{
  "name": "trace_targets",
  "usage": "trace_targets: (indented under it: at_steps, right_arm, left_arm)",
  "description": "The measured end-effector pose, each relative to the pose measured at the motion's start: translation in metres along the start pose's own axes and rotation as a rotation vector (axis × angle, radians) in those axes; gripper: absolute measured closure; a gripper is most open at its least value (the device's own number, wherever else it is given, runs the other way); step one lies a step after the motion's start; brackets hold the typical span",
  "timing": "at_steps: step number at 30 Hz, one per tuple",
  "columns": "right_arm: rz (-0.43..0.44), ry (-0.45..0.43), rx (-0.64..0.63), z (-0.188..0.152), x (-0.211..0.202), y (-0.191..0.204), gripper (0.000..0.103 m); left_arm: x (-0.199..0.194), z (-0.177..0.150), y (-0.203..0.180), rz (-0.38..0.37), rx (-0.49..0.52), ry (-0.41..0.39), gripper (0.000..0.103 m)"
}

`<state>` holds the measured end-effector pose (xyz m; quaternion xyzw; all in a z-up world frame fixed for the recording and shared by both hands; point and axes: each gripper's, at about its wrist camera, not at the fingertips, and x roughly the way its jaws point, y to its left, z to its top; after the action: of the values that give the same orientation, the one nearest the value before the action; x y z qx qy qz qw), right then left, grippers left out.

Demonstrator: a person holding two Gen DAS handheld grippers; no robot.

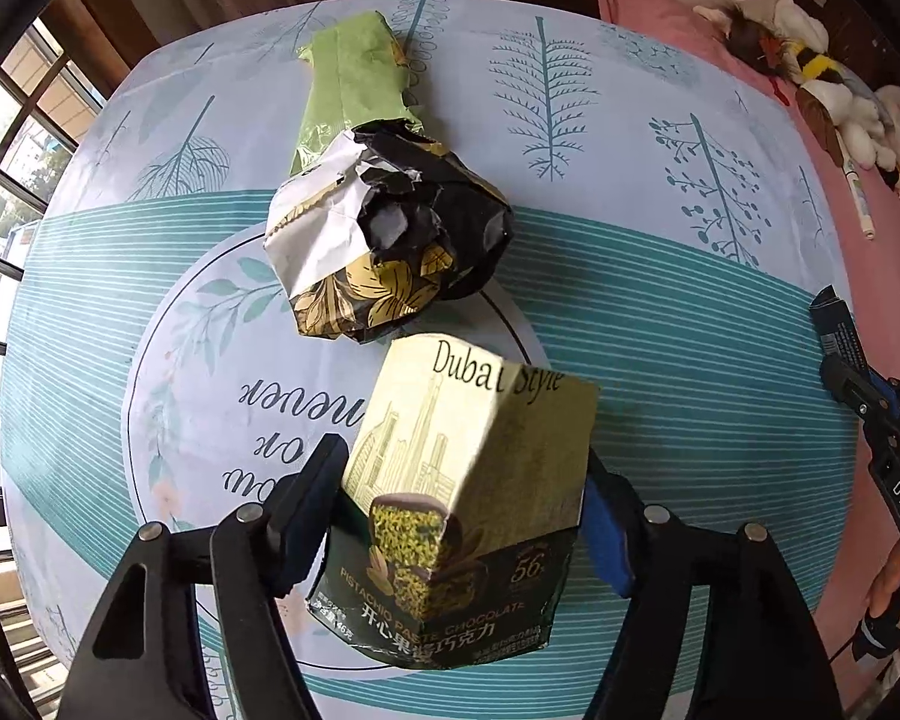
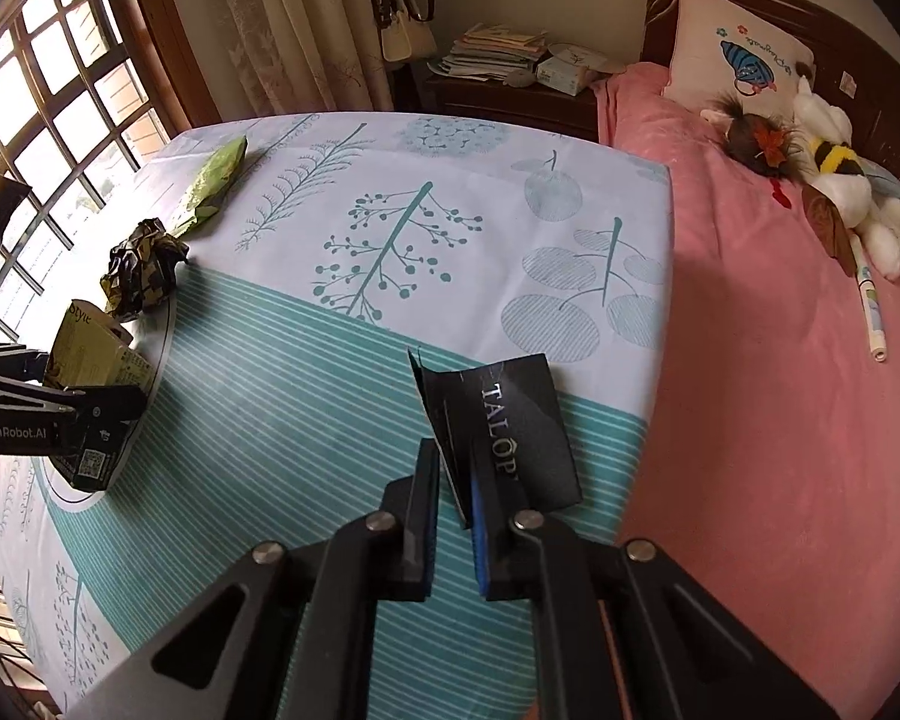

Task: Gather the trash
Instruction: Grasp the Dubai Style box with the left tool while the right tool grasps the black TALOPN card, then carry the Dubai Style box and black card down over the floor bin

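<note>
Trash sat gripped in both tools: the left gripper (image 1: 462, 516) clamped the chocolate box (image 1: 468, 480) above the table (image 1: 690, 330), the right gripper (image 2: 456, 498) pinched the black wrapper (image 2: 510, 432). Firm, steady lifts would suit; the crumpled wrapper (image 1: 390, 234) and green packet (image 1: 354, 84) lay farther off.

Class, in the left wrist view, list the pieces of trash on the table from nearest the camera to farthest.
Pistachio chocolate box between the left gripper fingers → crumpled black and gold wrapper → green wrapper.

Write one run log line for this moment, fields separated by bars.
left tool: shut on chocolate box | right tool: shut on black packet | on table: crumpled wrapper, green wrapper
</note>
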<state>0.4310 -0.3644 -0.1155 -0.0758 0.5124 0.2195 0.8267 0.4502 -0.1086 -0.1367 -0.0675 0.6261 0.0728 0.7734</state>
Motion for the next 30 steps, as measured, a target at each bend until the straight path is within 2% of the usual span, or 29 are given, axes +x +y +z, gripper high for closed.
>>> trace_targets:
  at_steps: [8, 19, 24, 30]
  right_arm:
    - [0.124, -0.019, 0.119, -0.011, -0.022, 0.006, 0.100]
    - [0.257, -0.028, 0.138, -0.059, -0.068, 0.084, 0.100]
    - [0.301, -0.043, 0.154, -0.092, -0.103, 0.129, 0.100]
    - [0.315, -0.085, 0.194, -0.138, -0.153, 0.187, 0.100]
  left_arm:
    - [-0.038, -0.030, 0.004, -0.055, 0.025, -0.077, 0.036]
    - [-0.105, -0.095, 0.022, -0.124, 0.052, -0.149, 0.036]
    - [-0.144, -0.141, 0.045, -0.152, 0.074, -0.194, 0.036]
    - [-0.188, -0.211, 0.094, -0.192, 0.114, -0.239, 0.036]
